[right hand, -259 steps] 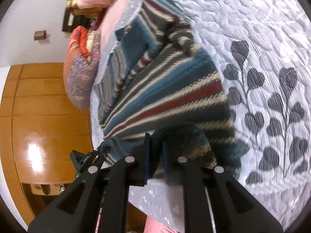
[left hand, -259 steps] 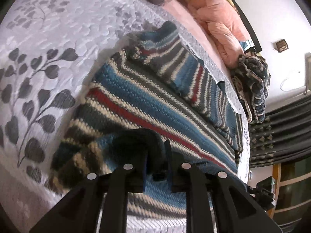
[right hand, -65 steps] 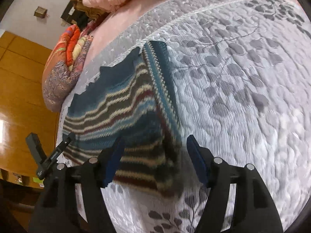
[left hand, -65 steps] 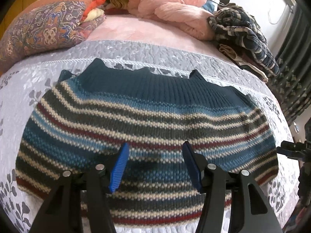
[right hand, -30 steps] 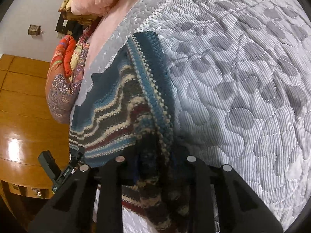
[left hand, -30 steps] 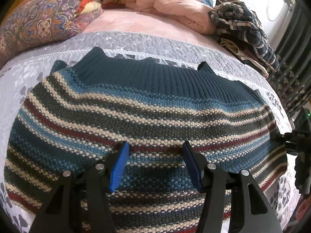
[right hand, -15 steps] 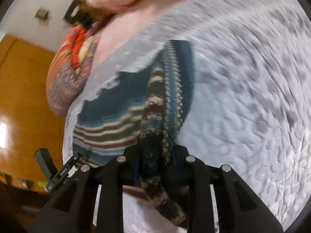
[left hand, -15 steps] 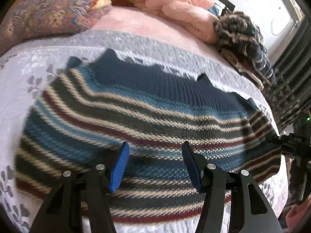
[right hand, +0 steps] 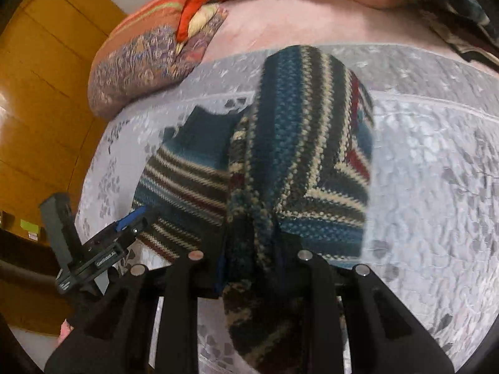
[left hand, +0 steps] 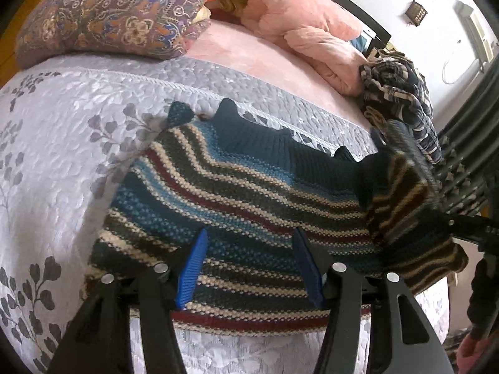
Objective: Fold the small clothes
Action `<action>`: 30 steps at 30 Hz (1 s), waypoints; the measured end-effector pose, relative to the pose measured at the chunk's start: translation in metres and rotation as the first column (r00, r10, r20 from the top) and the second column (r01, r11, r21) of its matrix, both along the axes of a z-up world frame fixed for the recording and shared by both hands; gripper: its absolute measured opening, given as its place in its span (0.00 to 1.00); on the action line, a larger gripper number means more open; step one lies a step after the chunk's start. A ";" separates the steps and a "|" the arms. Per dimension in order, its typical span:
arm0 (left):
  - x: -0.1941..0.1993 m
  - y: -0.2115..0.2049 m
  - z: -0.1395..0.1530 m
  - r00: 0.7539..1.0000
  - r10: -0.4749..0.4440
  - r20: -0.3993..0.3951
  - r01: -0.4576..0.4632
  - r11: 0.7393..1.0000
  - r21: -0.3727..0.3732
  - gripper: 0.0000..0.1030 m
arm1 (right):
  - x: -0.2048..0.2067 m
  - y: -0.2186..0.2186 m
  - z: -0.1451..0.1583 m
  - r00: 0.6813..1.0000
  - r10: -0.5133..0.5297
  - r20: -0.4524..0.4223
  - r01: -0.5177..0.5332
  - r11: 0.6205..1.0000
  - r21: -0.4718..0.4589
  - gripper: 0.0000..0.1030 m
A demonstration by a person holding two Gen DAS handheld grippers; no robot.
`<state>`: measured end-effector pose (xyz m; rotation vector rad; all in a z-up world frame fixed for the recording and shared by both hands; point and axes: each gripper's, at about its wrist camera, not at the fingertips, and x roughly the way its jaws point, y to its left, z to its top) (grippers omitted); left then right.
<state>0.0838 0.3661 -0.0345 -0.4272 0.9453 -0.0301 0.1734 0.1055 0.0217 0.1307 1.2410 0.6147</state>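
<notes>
A striped knitted sweater (left hand: 237, 205) lies mid-frame on a grey leaf-patterned quilted bedspread (left hand: 62, 143) in the left wrist view. Its right edge is lifted and folded over toward the centre. A paisley pillow (left hand: 106, 21) sits upper left, a pink crumpled blanket (left hand: 299, 28) at top, a checked cloth heap (left hand: 402, 93) upper right.
</notes>
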 end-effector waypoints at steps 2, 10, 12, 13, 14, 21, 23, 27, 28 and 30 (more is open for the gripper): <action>-0.001 0.002 0.000 1.000 0.002 0.000 -0.002 1.000 -0.010 0.55 | 0.001 0.016 -0.011 1.000 0.010 -0.017 -0.011 1.000 -0.019 0.21; -0.005 0.007 -0.002 1.000 0.004 -0.003 -0.004 0.999 -0.034 0.55 | 0.003 0.043 -0.041 0.996 0.020 -0.090 -0.017 0.999 0.035 0.27; -0.005 0.007 -0.003 1.000 0.005 -0.005 -0.006 0.999 -0.046 0.55 | 0.006 0.040 -0.046 0.989 0.028 -0.142 -0.013 0.994 0.107 0.27; -0.004 0.006 -0.003 1.000 0.004 -0.007 -0.005 0.998 -0.057 0.55 | 0.007 0.037 -0.048 0.984 0.031 -0.173 -0.006 0.990 0.144 0.27; -0.004 0.005 -0.003 1.000 0.002 -0.008 -0.002 0.998 -0.067 0.55 | 0.008 0.035 -0.049 0.981 0.034 -0.192 -0.001 0.985 0.170 0.27; 0.006 -0.015 -0.004 0.999 -0.050 -0.005 0.048 0.984 -0.170 0.56 | -0.010 -0.020 -0.016 0.990 0.015 -0.141 0.027 0.955 0.294 0.28; 0.011 -0.024 -0.005 0.998 -0.062 -0.008 0.060 0.978 -0.200 0.58 | -0.015 -0.041 -0.015 0.992 -0.018 -0.124 0.051 0.962 0.269 0.30; 0.026 -0.044 -0.012 0.996 -0.091 -0.018 0.083 0.960 -0.266 0.61 | -0.029 -0.081 -0.033 0.989 -0.067 -0.132 0.097 0.967 0.234 0.30; 0.030 -0.049 -0.015 0.995 -0.095 -0.024 0.085 0.955 -0.285 0.61 | -0.035 -0.090 -0.040 0.988 -0.077 -0.133 0.104 0.971 0.216 0.30; 0.038 -0.058 -0.022 0.994 -0.103 -0.039 0.085 0.944 -0.319 0.61 | -0.041 -0.097 -0.052 0.988 -0.081 -0.130 0.106 0.974 0.198 0.30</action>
